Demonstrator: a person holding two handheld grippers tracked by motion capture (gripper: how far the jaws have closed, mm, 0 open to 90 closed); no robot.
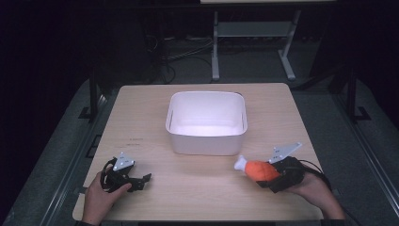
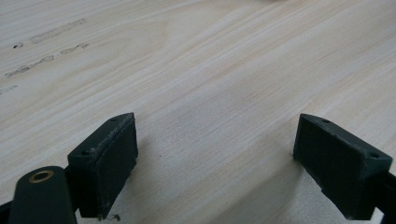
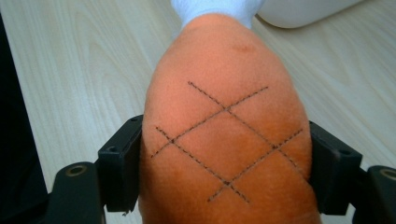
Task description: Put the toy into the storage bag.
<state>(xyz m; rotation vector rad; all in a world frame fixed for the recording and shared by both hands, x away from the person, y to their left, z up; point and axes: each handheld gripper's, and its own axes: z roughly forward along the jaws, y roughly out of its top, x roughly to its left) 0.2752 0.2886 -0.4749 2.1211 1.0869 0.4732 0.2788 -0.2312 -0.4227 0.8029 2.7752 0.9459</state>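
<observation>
Bench [image 1: 155, 117] of pale wood carries everything; at its near left the left gripper [image 1: 141, 182] rests low, fingers [image 2: 105, 161] spread wide with nothing between them. A white tub [image 1: 206, 136] sits mid-bench; near right, just before the tub, the right gripper [image 1: 269, 179] has its fingers [image 3: 120, 165] clamped on an orange drumstick toy [image 1: 259, 170], white end toward the left.

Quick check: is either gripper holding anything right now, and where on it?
The right gripper is clamped across the fat orange body of the plush drumstick, its white bone end pointing away. The left gripper is open over bare table, holding nothing.
</observation>
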